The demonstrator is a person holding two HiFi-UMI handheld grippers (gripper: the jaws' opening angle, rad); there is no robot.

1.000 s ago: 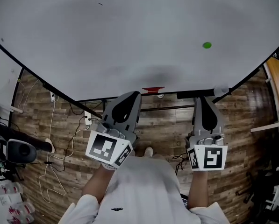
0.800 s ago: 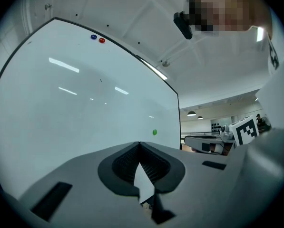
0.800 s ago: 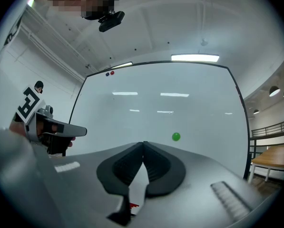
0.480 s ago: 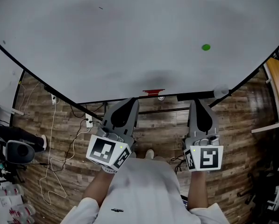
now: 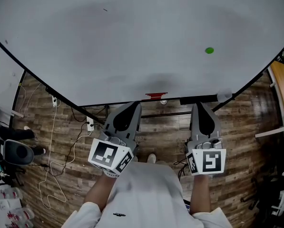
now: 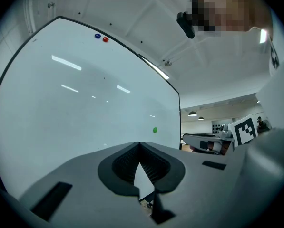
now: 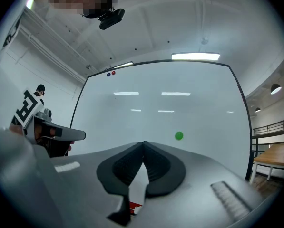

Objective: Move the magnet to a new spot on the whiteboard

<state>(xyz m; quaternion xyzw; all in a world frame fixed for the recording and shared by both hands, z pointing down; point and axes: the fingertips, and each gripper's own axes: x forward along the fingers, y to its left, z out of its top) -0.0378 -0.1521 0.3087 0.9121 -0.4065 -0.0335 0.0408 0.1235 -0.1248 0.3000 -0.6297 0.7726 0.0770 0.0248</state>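
Head camera looks steeply down at the whiteboard (image 5: 132,37); both gripper cameras face it, seemingly from nearby; all three share the green magnet (image 5: 209,51)

The grey two-jaw left gripper (image 5: 133,106) and the grey two-jaw right gripper (image 5: 199,105) are held side by side, apart, both pointing forward. Each one's jaws meet at the tips with nothing between them. Bare forearms (image 5: 101,189) reach out from white sleeves (image 5: 80,213).

Noted right gripper (image 7: 143,144) with jaws pressed together on nothing, facing whiteboard (image 7: 156,110); green magnet (image 7: 179,136) stuck above-right of tips, apart from them; blue magnet (image 7: 108,74) beside red magnet (image 7: 113,72) near board's top-left corner; left gripper (image 7: 56,134) at left edge.
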